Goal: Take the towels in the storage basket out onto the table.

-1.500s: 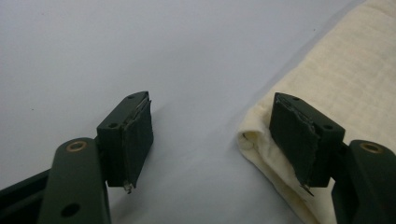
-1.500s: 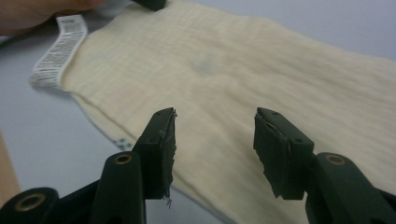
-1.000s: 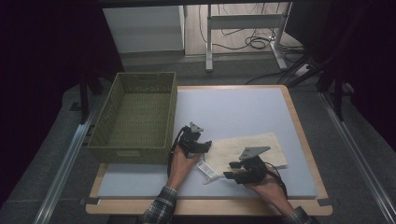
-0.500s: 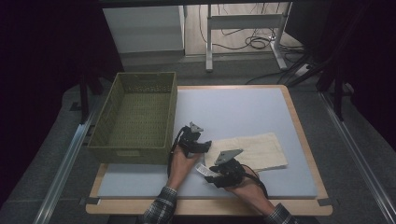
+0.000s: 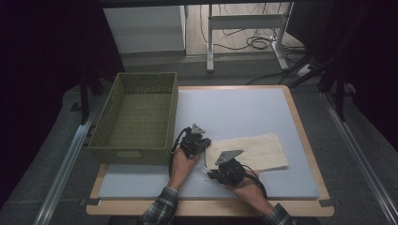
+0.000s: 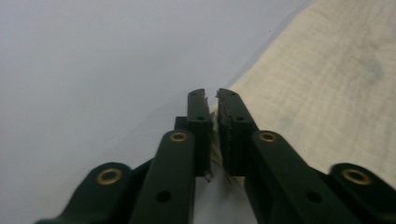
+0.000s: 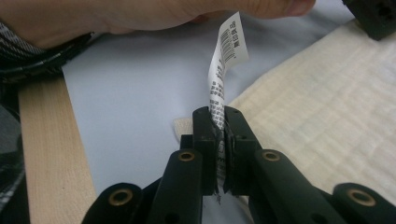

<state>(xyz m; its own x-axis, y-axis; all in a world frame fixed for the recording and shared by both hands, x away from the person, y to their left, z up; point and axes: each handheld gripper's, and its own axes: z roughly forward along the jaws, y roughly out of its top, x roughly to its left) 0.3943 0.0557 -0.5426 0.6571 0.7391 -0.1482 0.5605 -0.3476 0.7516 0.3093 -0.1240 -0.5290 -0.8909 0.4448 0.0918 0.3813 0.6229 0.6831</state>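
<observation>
A cream cloth (image 5: 251,152) lies flat on the pale blue mat (image 5: 234,112) that covers the wooden worktop (image 5: 300,124), toward the near right of the mat. A woven green basket (image 5: 136,117) sits at the left of the worktop, its near left part hanging past the worktop edge; it is apart from the cloth.

The left tool (image 5: 196,140) is held at the cloth's left edge, near the far corner. In the left gripper view, the left tool (image 6: 211,100) has its jaws drawn nearly together, with a thin fold of the cloth (image 6: 327,79) edge pinched between them; the cloth spreads away to the right, and bare mat (image 6: 93,70) lies to the left.

The right tool (image 5: 218,176) is held at the cloth's near left corner, just beside the left hand (image 5: 183,161). In the right gripper view, the right tool (image 7: 216,116) is clamped on a white printed label (image 7: 226,51) (barcode and small text, not legible), which rises upright and curls out of the closed jaws. The cloth (image 7: 327,107) lies to the right of the jaws. The mat (image 7: 135,93) and a strip of the wooden worktop (image 7: 46,149) show to the left. The left hand (image 7: 140,16) crosses the top of that view, with a plaid sleeve (image 7: 28,56) at the upper left.
</observation>
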